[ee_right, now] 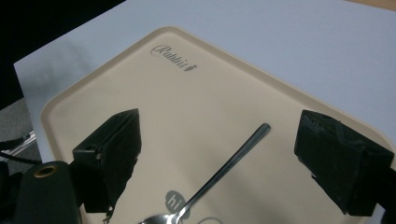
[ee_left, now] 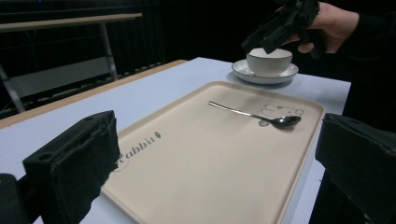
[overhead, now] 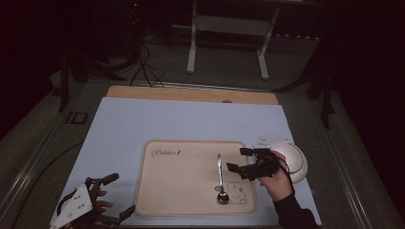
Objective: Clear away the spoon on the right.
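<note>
A beige tray [overhead: 181,183] printed "Rabbit" lies on a pale sheet [overhead: 143,121]. A metal spoon [overhead: 220,179] rests on the tray's right part, bowl toward me, beside a rabbit drawing. My right gripper [overhead: 237,159] hovers open just right of the spoon's handle, above the tray's right edge. In the right gripper view the spoon [ee_right: 224,170] lies between and below the open jaws. My left gripper [overhead: 122,193] stands open at the tray's near left corner with nothing between its jaws. A white cup [ee_left: 269,59] sits on a saucer [ee_left: 245,72] right of the tray.
The cup and saucer [overhead: 296,162] sit close behind my right hand [overhead: 277,183]. A wooden table strip [overhead: 191,94] borders the sheet's far side. A white frame stand [overhead: 229,28] and cables [overhead: 145,67] lie on the floor beyond.
</note>
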Action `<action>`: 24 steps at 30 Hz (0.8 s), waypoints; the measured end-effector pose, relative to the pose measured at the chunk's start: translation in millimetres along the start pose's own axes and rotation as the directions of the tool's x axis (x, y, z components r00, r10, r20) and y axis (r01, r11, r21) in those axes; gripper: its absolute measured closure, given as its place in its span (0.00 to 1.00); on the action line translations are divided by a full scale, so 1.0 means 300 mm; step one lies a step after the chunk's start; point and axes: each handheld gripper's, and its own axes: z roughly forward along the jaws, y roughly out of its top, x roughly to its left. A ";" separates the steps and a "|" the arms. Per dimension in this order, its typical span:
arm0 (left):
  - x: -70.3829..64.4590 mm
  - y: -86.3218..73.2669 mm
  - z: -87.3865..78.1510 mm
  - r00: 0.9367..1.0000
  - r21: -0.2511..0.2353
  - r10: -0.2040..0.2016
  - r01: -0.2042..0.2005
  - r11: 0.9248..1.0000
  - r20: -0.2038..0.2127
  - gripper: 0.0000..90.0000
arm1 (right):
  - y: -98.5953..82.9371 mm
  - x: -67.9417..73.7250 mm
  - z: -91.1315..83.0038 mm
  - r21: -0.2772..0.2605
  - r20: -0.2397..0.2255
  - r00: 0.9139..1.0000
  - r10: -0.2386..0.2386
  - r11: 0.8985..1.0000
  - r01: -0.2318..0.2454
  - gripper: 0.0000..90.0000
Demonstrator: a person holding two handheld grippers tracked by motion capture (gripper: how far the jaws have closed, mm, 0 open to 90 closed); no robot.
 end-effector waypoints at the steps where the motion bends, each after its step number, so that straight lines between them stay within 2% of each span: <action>1: 0.000 0.000 0.000 1.000 0.000 0.000 0.000 1.000 0.000 0.00 | -0.005 0.003 -0.006 0.000 0.000 1.000 0.003 1.000 -0.003 0.16; 16: -0.002 0.000 0.001 1.000 0.000 0.002 -0.002 1.000 0.001 0.00 | -0.120 0.045 -0.053 -0.013 0.020 1.000 -0.017 1.000 0.017 0.16; 24: -0.002 0.000 0.000 1.000 -0.001 0.001 -0.001 1.000 0.003 0.00 | -0.185 0.061 -0.060 -0.021 0.039 0.999 0.005 1.000 -0.004 0.16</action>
